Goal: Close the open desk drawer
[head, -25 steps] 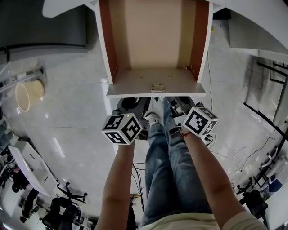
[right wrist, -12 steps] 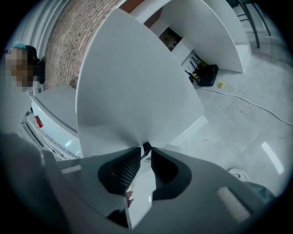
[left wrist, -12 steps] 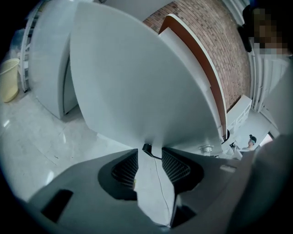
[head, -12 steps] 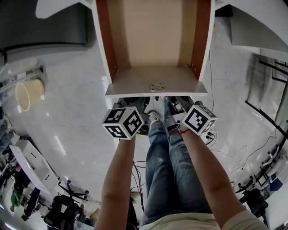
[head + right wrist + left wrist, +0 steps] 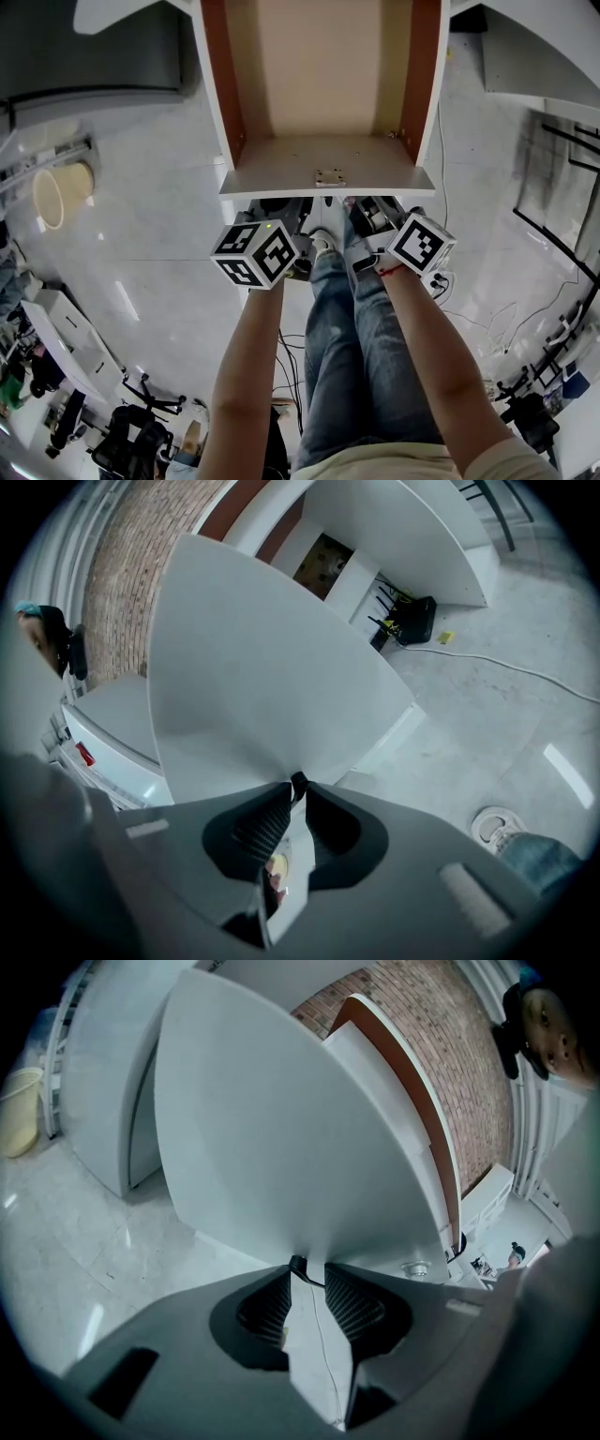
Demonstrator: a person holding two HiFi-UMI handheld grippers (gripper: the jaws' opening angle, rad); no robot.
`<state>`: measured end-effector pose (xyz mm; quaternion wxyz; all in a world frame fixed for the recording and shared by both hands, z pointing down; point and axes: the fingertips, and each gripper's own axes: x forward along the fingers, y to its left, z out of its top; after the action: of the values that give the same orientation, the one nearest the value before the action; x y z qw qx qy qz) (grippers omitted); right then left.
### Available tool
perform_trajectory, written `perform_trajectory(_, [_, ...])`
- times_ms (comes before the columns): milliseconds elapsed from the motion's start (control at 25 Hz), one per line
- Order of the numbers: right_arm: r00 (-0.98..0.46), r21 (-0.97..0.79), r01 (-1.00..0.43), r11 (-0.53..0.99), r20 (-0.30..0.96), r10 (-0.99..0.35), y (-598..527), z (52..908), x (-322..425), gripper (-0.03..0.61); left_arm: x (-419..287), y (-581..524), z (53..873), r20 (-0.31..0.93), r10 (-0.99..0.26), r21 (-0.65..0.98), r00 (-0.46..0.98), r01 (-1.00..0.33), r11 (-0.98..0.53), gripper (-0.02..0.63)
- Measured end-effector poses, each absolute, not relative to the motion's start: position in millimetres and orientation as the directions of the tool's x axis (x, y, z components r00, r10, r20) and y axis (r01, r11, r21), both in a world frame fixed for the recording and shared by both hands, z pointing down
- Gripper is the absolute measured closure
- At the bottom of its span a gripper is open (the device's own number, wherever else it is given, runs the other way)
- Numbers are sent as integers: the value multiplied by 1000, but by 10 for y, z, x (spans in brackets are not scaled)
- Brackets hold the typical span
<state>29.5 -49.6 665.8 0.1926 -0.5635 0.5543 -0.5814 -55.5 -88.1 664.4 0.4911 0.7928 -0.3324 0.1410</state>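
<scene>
The desk drawer (image 5: 319, 75) stands pulled out, showing a pale wood floor and red-brown sides. Its white front panel (image 5: 328, 178) faces me. Both grippers sit just below that panel, and only their marker cubes show in the head view, the left cube (image 5: 255, 255) and the right cube (image 5: 422, 242). My left gripper (image 5: 308, 1267) has its tips at the white drawer front (image 5: 281, 1138). Its jaws are closing, a narrow gap remains, and nothing shows between them. My right gripper (image 5: 298, 786) also meets the drawer front (image 5: 253, 667), with its tips almost together.
My legs in jeans (image 5: 347, 347) and a shoe (image 5: 322, 246) are under the drawer. A beige bin (image 5: 58, 195) stands on the floor to the left. A cable (image 5: 441, 141) runs along the right. Office chairs (image 5: 131, 441) stand at the lower left, and a dark bag (image 5: 412, 621) lies by the far desk.
The left marker cube has edged slightly toward the drawer front. The right cube has tilted a little. The drawer stands as far out as before.
</scene>
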Motion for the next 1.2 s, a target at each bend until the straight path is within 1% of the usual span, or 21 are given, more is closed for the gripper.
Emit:
perform_trajectory(280, [-297, -874, -369, -317, 434, -850, -488, 6605, 273, 523, -562, -868, 6593, 554, -395, 682, 733, -671, -291, 499])
perform_trajectory(440, [-305, -885, -374, -277, 400, -864, -518, 6479, 261, 523, -564, -879, 6481, 538, -406, 687, 739, -663, -297, 497])
perform_trajectory(560, [-301, -884, -375, -278, 400, -866, -502, 6362, 278, 522, -551, -875, 6360, 527, -416, 690, 741, -659, -300, 497])
perform_trajectory(920, [-311, -898, -382, -219, 348, -885, -559, 5989, 296, 517, -541, -917, 6005, 482, -463, 705, 744, -643, -301, 495])
perform_trajectory(1200, [-319, -919, -348, -185, 301, -899, -624, 5817, 302, 515, -521, -994, 5809, 461, -467, 703, 755, -632, -327, 491])
